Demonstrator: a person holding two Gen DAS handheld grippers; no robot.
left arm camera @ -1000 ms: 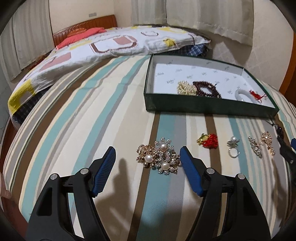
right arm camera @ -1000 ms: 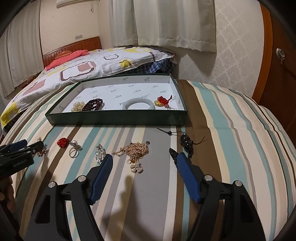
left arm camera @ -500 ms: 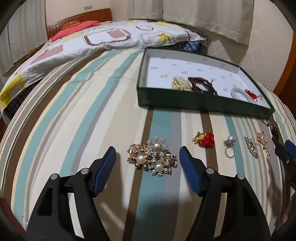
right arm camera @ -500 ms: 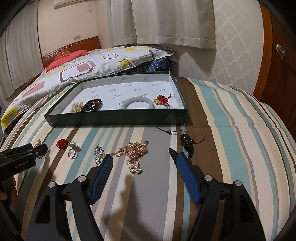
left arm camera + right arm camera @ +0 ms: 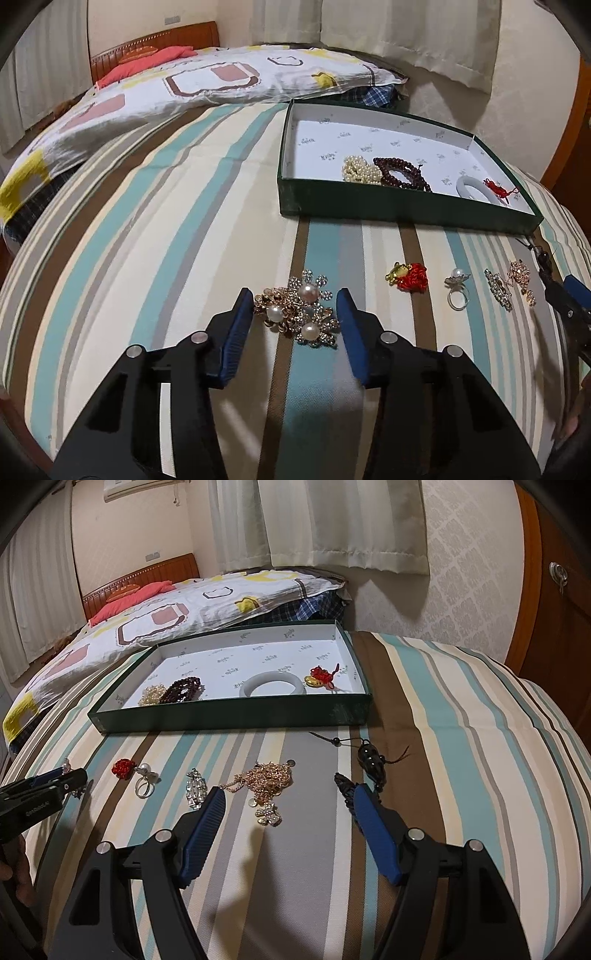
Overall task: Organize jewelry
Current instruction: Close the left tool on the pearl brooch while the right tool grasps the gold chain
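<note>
Left hand-held gripper [image 5: 293, 314]: its jaws, wider a second ago, are closing around the brooches [image 5: 300, 312] on the bed [image 5: 147, 229], not yet clamped. Right hand-held gripper [image 5: 286, 814] unchanged, apart above the necklace [image 5: 264, 786].

The box lining [image 5: 229, 664] carries a small repeated printed mark, too small to read. White lettering runs along the left gripper [image 5: 44, 794] body in the right wrist view, too blurred to read.
</note>
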